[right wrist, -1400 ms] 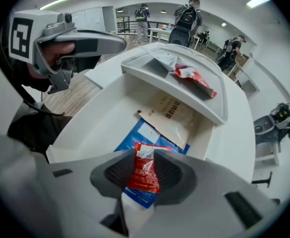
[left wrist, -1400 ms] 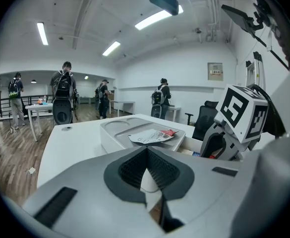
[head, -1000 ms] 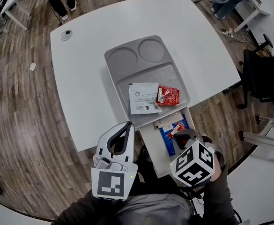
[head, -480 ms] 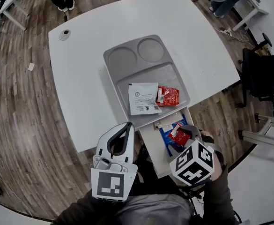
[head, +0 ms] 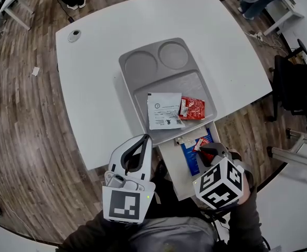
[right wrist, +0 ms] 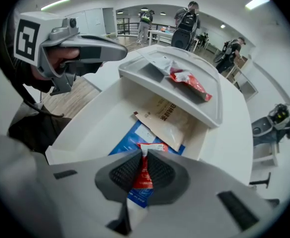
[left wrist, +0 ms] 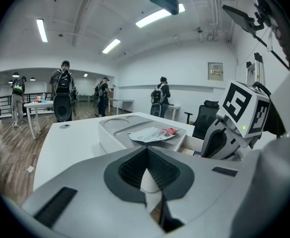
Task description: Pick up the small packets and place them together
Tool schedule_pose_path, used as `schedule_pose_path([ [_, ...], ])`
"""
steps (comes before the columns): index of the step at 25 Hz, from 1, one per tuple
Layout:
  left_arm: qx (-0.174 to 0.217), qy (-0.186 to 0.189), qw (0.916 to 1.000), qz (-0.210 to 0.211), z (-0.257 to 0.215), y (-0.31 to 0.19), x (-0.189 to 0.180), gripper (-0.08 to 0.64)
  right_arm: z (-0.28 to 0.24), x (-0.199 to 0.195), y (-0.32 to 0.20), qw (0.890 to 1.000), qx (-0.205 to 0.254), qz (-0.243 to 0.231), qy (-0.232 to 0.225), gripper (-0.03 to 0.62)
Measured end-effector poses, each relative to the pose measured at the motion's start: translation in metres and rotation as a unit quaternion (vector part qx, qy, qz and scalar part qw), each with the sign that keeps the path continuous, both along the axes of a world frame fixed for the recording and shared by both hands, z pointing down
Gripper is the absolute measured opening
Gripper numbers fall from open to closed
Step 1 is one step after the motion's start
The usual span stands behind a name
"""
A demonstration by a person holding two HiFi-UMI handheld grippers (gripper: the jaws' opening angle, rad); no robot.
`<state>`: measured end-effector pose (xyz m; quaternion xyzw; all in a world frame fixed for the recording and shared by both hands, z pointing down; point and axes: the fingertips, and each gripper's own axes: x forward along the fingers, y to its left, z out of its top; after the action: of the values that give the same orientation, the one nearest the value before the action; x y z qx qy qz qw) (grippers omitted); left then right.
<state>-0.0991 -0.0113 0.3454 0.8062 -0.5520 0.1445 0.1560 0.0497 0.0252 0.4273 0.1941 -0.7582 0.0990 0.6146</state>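
Right tool [right wrist: 144, 151], jaws just closing, pinches red packet [right wrist: 142, 178] above drawer [right wrist: 92, 120]; slick foil may slip free during lift to tray [right wrist: 206, 114].

Grey tray [head: 169, 85]; red packet [head: 192, 108]; white packet [head: 163, 111]; white table [head: 98, 88].

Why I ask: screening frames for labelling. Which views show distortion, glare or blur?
Head view: fisheye curves the edges of the white rounded table; lighting even, sharp. Left gripper view: black vignetted corners, glaring ceiling strip lights. Right gripper view: same vignette, the nearest small red packet slightly soft.
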Motion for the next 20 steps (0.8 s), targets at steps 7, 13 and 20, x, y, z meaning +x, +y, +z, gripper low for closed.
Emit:
schedule_pose_path([
  [7,0.010,-0.004,0.9999,-0.005,-0.008,0.009,0.003,0.000,-0.029,-0.003,0.003,0.999,0.025,0.009,-0.034,0.021],
  [13,0.037,-0.003,0.9993,-0.006,-0.032,0.014,-0.006,0.000,-0.075,-0.021,0.003,0.996,0.055,0.005,-0.069,0.021],
  [20,0.062,-0.007,0.9978,-0.022,-0.058,0.000,-0.008,0.000,-0.119,-0.031,-0.049,0.989,0.109,-0.003,-0.101,0.023],
])
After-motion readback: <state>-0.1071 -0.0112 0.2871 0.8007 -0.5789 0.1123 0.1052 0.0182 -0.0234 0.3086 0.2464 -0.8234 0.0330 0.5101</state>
